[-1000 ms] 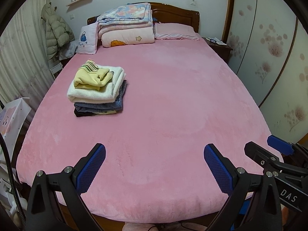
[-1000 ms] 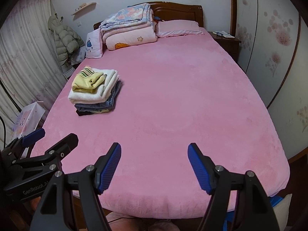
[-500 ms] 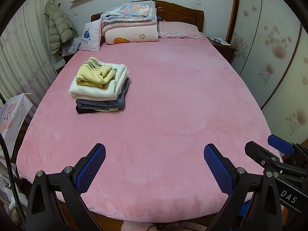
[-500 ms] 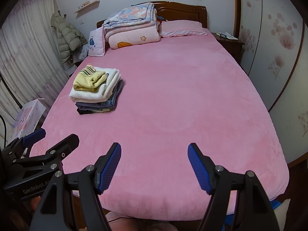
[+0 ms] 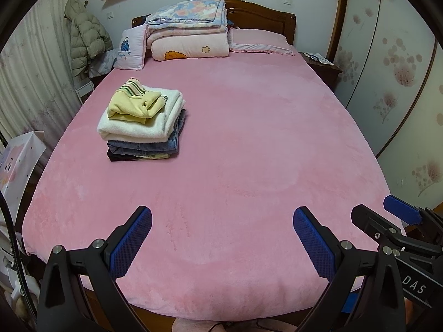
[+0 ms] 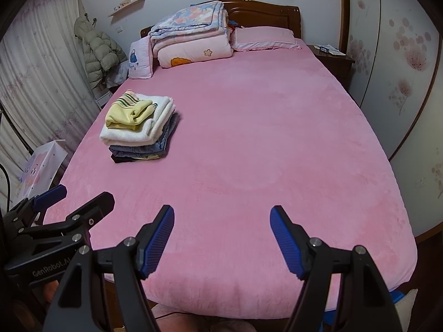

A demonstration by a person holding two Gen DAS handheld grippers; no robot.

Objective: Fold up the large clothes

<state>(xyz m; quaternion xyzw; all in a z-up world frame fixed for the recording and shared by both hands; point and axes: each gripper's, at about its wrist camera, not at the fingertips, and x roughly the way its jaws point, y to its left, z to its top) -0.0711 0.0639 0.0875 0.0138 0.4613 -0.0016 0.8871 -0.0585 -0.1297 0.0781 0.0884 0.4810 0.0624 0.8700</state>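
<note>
Two blue-padded jaws of my left gripper (image 5: 221,238) stand spread wide with nothing between them in the left wrist view, poised over the near end of the pink bed (image 5: 249,152), while the stack of folded clothes (image 5: 142,123) sits well ahead on the bed's left side, a yellow striped garment (image 5: 134,102) on top of a white one and jeans beneath. From the right wrist view, my right gripper (image 6: 221,235) is likewise spread and empty above the near edge, the same stack (image 6: 139,127) lying far forward to the left, short of the folded quilts (image 6: 191,36) at the headboard.
</note>
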